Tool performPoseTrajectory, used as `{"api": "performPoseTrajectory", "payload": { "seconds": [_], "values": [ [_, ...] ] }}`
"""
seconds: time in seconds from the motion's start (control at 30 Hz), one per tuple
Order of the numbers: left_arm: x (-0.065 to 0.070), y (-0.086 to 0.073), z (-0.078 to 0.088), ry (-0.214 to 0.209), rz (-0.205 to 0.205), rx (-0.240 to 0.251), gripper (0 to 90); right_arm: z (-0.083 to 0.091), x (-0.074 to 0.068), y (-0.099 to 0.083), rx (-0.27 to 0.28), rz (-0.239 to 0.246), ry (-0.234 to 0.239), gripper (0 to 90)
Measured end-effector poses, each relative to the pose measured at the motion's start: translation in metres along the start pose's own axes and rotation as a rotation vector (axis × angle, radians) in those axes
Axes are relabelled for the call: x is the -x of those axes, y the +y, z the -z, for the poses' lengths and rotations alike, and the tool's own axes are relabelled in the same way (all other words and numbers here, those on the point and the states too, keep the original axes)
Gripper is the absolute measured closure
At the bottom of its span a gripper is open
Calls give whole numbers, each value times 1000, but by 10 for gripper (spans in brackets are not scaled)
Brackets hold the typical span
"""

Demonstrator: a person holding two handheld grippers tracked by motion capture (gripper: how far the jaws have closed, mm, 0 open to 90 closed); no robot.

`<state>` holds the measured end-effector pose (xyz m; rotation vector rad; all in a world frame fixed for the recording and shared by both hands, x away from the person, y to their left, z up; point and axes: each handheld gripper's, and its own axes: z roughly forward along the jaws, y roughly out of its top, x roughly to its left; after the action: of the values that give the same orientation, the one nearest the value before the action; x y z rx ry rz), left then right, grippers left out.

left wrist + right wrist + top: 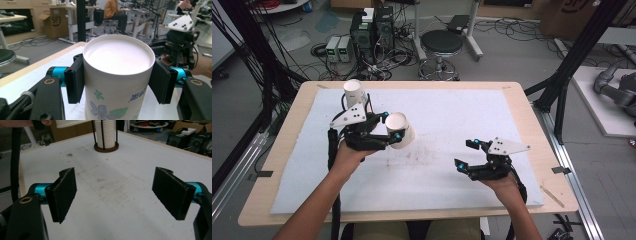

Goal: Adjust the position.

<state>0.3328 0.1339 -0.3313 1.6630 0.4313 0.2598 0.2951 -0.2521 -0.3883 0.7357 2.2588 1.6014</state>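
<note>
A white paper cup (400, 130) with a blue flower print (117, 75) is clamped by its sides between the black pads of my left gripper (390, 126), above the left middle of the table. Its round white end faces the camera in the left gripper view, where the left gripper (117, 80) is shut on it. A stack of white cups (354, 92) stands in a wire holder (105, 135) at the back left, just behind the held cup. My right gripper (465, 153) hovers open over the right front of the mat, nothing between its jaws (122, 195).
The white mat (447, 115) covers the wooden table (532, 130) and has a smudged patch in the middle. A black stool (441, 44), computer boxes (372, 30) and cables stand on the floor beyond the far edge. Black frame posts rise at both sides.
</note>
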Motion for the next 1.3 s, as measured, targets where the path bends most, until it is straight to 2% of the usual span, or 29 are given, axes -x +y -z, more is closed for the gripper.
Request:
{"api": "performPoseTrajectory", "payload": {
  "seconds": [0.23,0.37,0.67,0.77,0.93,1.03,1.2,1.3],
  "values": [
    [9,-5,-16,-61,-8,-20,367,-12,-5,8,2,17,67,201],
    [12,-6,-22,-82,-14,-29,367,-20,-9,14,-3,31,98,201],
    [16,-10,-27,-118,-15,-34,368,-36,-14,23,-11,56,154,202],
    [18,-13,-31,-150,-15,-41,368,-44,-18,27,-17,69,186,202],
    [22,-15,-36,-180,-13,-46,367,-53,-19,31,-31,79,217,202],
    [24,-16,-39,-228,-19,-42,366,-58,-19,32,-31,82,238,203],
    [26,-18,-41,-259,-23,-40,366,-63,-21,31,-36,73,281,208],
    [25,-18,-42,-271,-18,-38,366,-64,-21,31,-38,81,308,248]
  ]
}}
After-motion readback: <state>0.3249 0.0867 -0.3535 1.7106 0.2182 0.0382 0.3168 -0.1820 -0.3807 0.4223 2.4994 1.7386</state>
